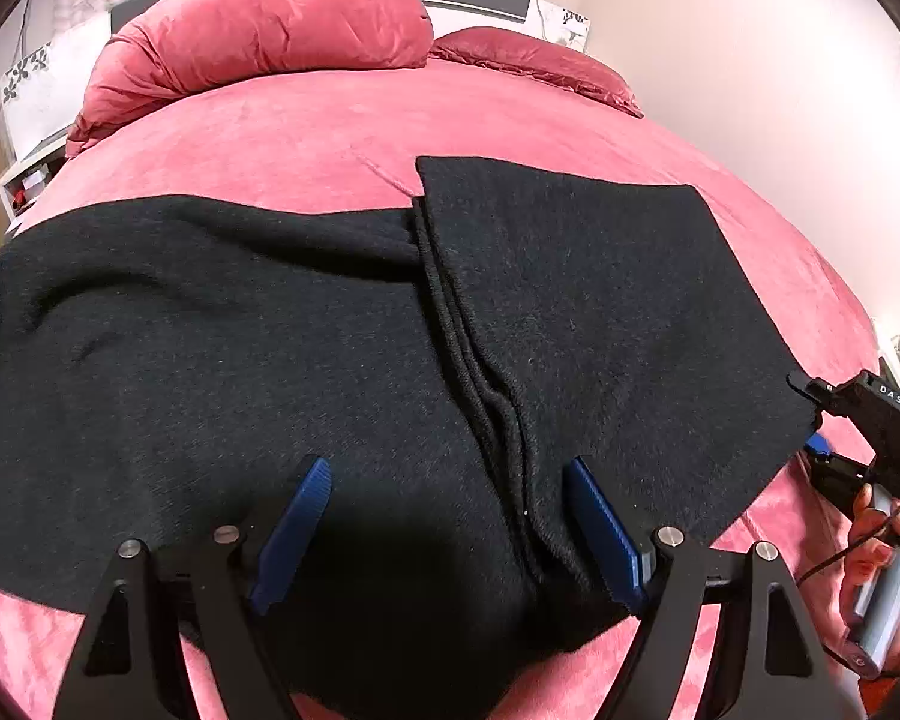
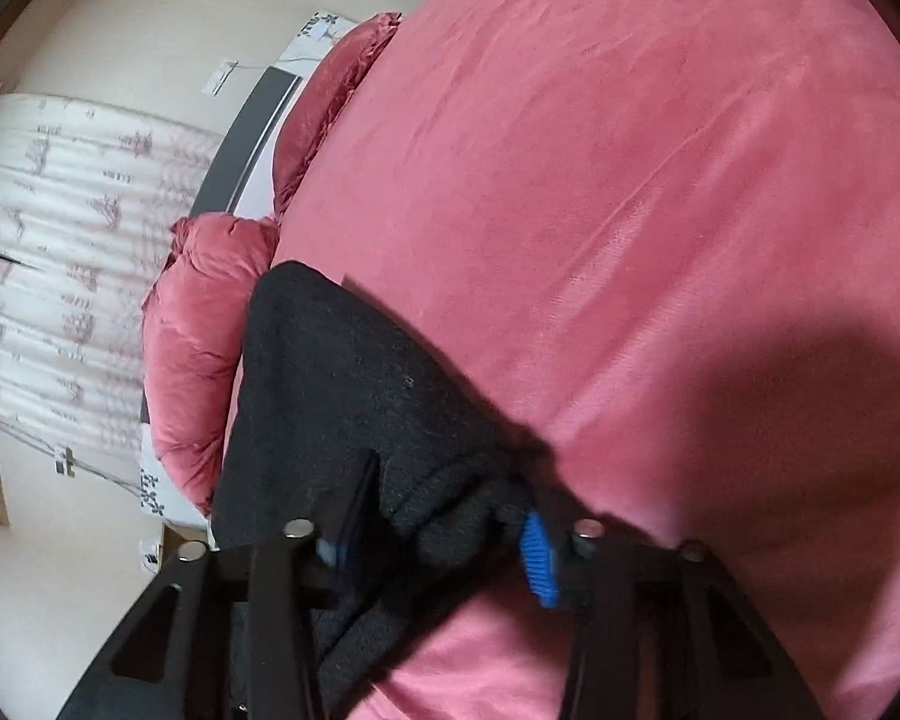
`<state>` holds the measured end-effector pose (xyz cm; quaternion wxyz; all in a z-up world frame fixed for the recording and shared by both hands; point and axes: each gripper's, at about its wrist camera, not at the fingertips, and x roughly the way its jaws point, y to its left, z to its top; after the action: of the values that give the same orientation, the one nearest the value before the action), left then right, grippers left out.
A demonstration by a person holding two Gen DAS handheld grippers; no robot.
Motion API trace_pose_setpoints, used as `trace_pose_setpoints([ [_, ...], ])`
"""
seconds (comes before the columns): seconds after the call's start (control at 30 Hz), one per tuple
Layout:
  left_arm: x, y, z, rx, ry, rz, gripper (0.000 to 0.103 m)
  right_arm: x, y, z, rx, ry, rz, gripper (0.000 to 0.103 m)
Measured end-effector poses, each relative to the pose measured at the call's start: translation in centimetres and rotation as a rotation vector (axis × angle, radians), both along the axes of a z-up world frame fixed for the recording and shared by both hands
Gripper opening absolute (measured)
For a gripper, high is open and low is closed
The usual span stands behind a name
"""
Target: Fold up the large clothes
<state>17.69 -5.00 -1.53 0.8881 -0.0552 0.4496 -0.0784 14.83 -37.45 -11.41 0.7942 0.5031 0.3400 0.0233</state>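
My left claw [image 1: 444, 534] hangs spread wide above the black garment [image 1: 270, 348], its blue pads [image 1: 294, 534] standing clear of the cloth on either side, nothing pinched between them. The garment is a large dark knit spread flat across the near part of the pink bed [image 1: 342, 120], its left portion reaching to the bed's left edge and its near hem running along the bed's near edge under my left claw. Down the middle, ribbed edges [image 1: 486, 396] run side by side in a rumpled line from the far side of the cloth toward me, passing between my left pads close to the right one. To the right of that line a flat panel [image 1: 600, 300] lies smooth, ending in a straight far edge and a slanted right edge. At the right corner of that panel sits my right claw [image 1: 819, 441], held by my hand [image 1: 882, 546]. From its own camera, the right claw [image 2: 444, 546] has bunched black cloth between its pads, with one blue pad [image 2: 539, 558] plain and the other blurred; I read it as pinching the garment's corner. Beyond lie a rolled pink duvet [image 1: 258, 30] and a pillow [image 1: 540, 60] at the head of the bed.
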Motion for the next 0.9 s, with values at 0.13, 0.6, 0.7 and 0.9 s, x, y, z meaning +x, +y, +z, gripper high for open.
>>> trace_pose_setpoints([
  [0.13,-1.2,1.1,0.8,0.002,-0.013,-0.001,0.082,-0.5,0.0,0.4,0.013,0.006,-0.026,0.036],
  [0.6,-8.7,11.5,1.8,-0.029,-0.053,0.134,0.081,-0.1,4.6,10.4,-0.176,-0.136,0.041,0.027],
  [0.7,-10.3,13.6,1.6,0.009,-0.064,0.170,0.082,0.3,7.3,13.3,-0.270,-0.168,0.086,0.027],
  [0.9,-12.9,18.3,1.7,-0.012,-0.081,0.259,0.082,0.1,14.2,18.4,-0.455,-0.263,0.188,0.027],
])
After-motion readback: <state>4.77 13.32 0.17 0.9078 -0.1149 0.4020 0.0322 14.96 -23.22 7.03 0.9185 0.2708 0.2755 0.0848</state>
